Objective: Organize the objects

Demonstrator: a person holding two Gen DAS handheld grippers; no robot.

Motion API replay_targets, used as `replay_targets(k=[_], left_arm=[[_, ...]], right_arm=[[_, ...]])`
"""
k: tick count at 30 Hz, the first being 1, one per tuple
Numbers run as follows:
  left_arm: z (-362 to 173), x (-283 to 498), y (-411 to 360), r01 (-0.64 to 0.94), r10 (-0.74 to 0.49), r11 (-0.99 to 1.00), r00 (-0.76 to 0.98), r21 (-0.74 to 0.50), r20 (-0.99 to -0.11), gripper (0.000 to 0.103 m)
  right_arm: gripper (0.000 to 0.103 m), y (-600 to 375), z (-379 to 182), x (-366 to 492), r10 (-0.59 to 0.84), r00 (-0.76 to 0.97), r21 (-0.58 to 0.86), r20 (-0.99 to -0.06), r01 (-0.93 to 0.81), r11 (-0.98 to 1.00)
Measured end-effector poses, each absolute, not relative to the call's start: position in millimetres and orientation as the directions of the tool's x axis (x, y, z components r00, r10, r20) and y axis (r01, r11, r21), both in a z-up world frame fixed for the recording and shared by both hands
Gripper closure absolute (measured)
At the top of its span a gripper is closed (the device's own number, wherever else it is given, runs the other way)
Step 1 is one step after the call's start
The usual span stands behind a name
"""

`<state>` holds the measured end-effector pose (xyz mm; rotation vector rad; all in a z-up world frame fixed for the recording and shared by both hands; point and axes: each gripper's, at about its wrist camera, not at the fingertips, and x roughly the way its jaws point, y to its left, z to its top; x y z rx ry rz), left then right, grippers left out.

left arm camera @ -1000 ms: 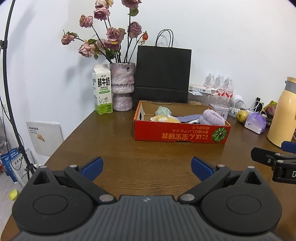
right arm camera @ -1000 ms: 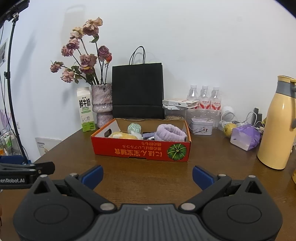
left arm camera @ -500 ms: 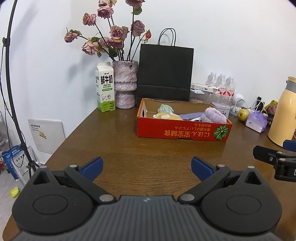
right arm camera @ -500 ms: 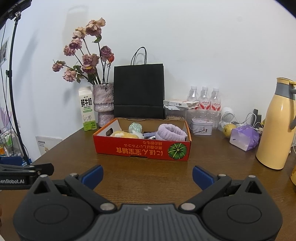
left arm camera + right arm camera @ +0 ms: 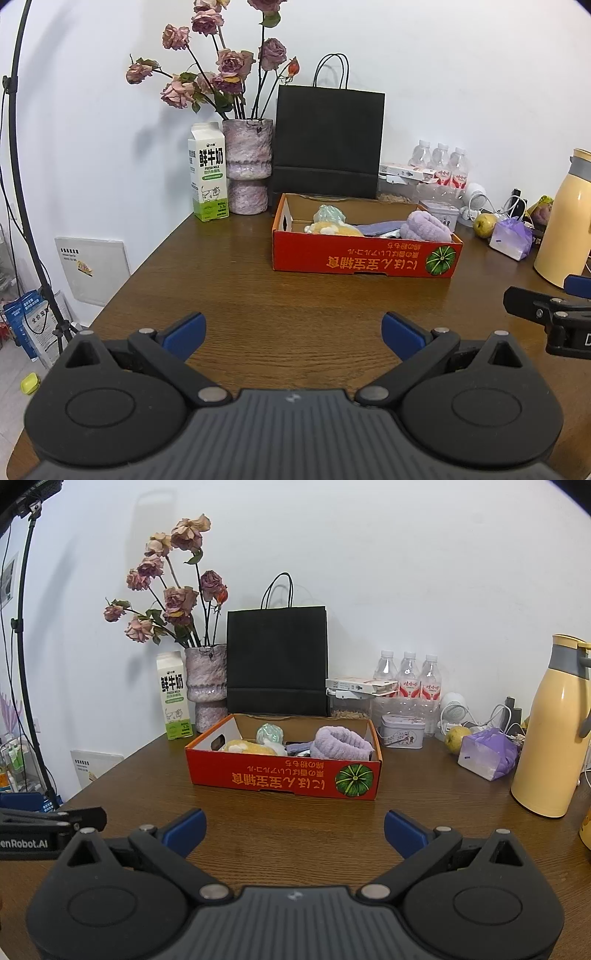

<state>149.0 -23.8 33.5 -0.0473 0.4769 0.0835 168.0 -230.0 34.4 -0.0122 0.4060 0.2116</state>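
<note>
A red cardboard box [image 5: 365, 258] [image 5: 284, 775] sits on the wooden table [image 5: 295, 306]. It holds a purple fluffy headband [image 5: 424, 227] [image 5: 340, 742], a yellow soft item [image 5: 332, 229] [image 5: 247, 746], a pale green wrapped item [image 5: 327, 214] [image 5: 269, 734] and a flat purple item [image 5: 380, 227]. My left gripper [image 5: 293, 334] is open and empty above the table, well in front of the box. My right gripper [image 5: 294, 830] is open and empty, also in front of the box. Each gripper shows at the edge of the other's view.
Behind the box stand a milk carton [image 5: 207, 173], a vase of dried roses [image 5: 248, 166] and a black paper bag [image 5: 328, 144]. At the right are water bottles [image 5: 408, 679], a small tin [image 5: 402, 731], a pear [image 5: 456, 738], a purple bag [image 5: 487, 753] and a yellow thermos [image 5: 550, 731].
Both grippers have drawn back slightly and the left view has turned a little to the left; the box looks a bit farther. Both stay open and empty.
</note>
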Motion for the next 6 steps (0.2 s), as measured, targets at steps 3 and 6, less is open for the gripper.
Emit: replay_targets(k=[3, 6], left_arm=[[33.1, 149.2, -24.6, -0.087, 0.065, 0.996, 0.883, -0.025, -0.464, 0.000], [33.0, 149.0, -23.8, -0.094, 0.071, 0.995, 0.883, -0.028, -0.465, 0.000]], right_arm=[[0.000, -230.1, 34.4, 167.9, 0.202, 0.897, 0.031, -0.394, -0.207, 0.978], [0.000, -230.0, 34.4, 168.0, 0.202, 0.897, 0.030, -0.394, -0.207, 0.978]])
